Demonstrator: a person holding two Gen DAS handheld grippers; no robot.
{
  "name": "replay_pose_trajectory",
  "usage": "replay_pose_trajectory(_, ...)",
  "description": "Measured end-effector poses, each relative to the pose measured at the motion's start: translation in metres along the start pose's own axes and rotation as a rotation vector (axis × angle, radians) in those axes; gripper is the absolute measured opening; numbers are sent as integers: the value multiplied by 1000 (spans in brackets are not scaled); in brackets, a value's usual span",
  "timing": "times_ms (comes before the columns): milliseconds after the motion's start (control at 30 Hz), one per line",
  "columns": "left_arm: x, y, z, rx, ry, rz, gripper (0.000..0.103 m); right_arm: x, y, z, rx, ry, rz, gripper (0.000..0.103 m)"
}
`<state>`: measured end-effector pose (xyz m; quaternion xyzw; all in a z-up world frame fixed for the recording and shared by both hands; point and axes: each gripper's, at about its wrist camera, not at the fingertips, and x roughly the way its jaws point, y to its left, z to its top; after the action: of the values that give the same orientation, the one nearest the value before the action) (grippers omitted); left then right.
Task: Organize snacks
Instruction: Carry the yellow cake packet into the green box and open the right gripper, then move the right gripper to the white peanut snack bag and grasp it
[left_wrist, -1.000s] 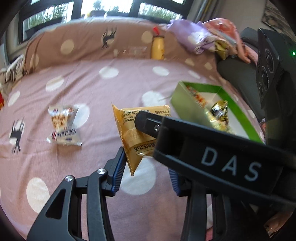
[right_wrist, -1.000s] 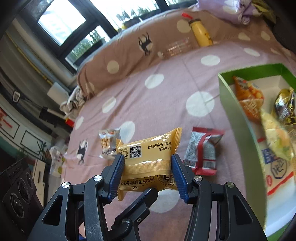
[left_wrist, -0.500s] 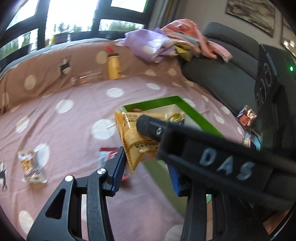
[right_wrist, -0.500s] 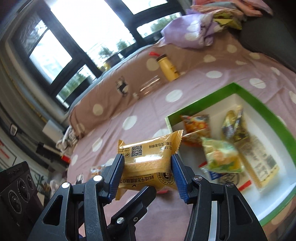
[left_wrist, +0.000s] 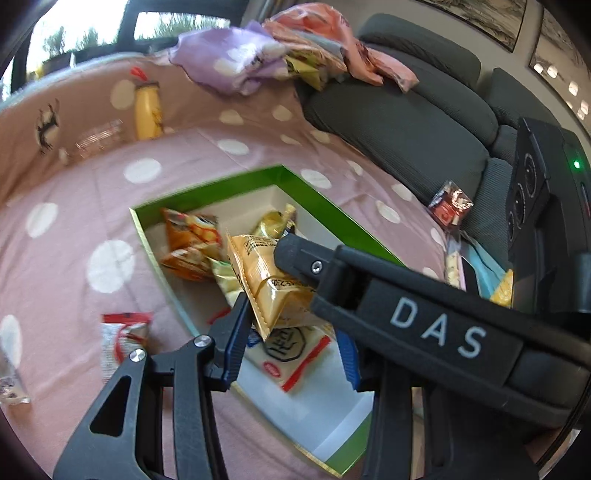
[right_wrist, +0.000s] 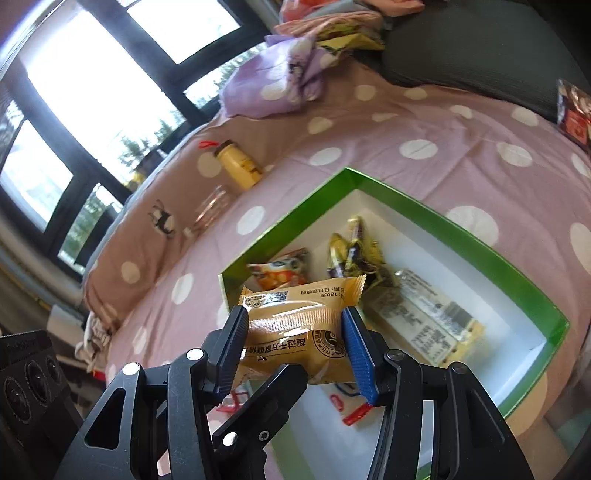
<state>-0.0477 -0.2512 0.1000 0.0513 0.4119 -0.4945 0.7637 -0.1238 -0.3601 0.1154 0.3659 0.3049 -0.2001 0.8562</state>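
Currently the right gripper (right_wrist: 295, 341) pinches the yellow snack packet (right_wrist: 295, 332) above the green box (right_wrist: 461, 236)'s near-left corner, the left gripper (left_wrist: 291, 345) agape, empty; early release risks landing outside.

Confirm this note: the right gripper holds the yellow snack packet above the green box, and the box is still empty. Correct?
Not quite. The right gripper does hold the yellow snack packet above the green box, but the box is not empty: the right wrist view shows several packets already inside it.
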Motion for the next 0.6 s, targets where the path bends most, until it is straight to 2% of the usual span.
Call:
replay_pose_trajectory(167,18,0,-3,-31,41,-15,43,11,-15,2,46,42,-49,55)
replay_pose_trajectory(300,18,2,-7,-35,42,-6,43,15,-18,1,60,56,-53,55)
replay_pose_trajectory(367,13,5,-8,-41,37,10,47,14,-18,1,58,48,-64,56)
replay_pose_trajectory(400,9,6,-8,-44,34,6,47,12,-17,1,54,37,-41,56)
replay_pose_trajectory(467,-4,11,-9,-60,7,-9,57,8,-12,2,41,24,4,57)
replay_pose_trajectory(500,-11,14,-9,-64,-7,-6,58,5,-8,2,27,11,25,59)
replay_pose_trajectory(600,-40,27,-13,-76,-59,52,63,-1,8,0,-29,-22,52,65)
